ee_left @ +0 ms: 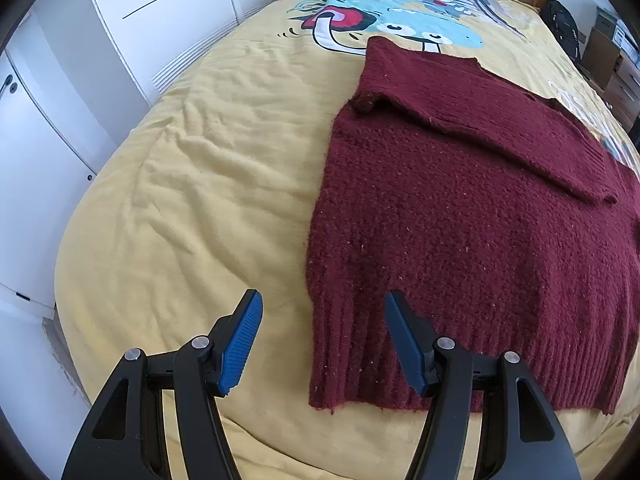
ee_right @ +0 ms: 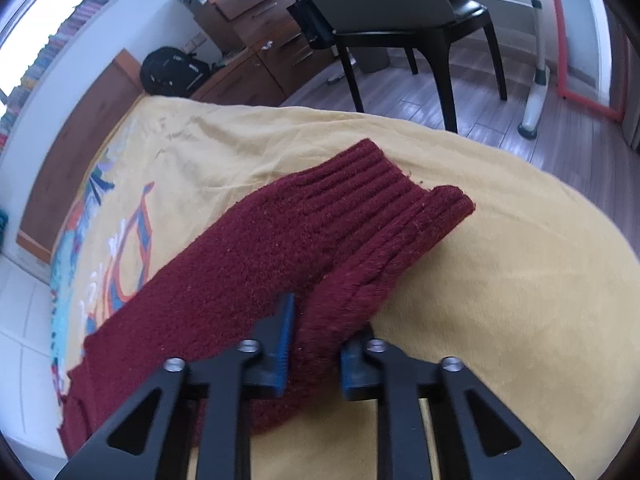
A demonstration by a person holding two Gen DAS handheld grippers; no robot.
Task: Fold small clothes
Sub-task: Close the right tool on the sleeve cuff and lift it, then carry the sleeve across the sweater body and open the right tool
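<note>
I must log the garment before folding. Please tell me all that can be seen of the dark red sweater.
The sweater is a dark red, chunky knit, woolly and slightly fuzzy, with ribbed hem and cuffs. It lies mostly flat on the yellow bedcover, one sleeve folded across its body. The left tool hangs open over the hem's corner, one finger above the knit, not gripping it. The right tool is shut on a bunched ribbed edge beside a cuff, its pads pressing the knit.

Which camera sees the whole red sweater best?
The left wrist view: the red sweater lies spread on the yellow bedspread, hem to folded sleeve. The right wrist view shows only a ribbed edge bunched in the right tongs.
</note>
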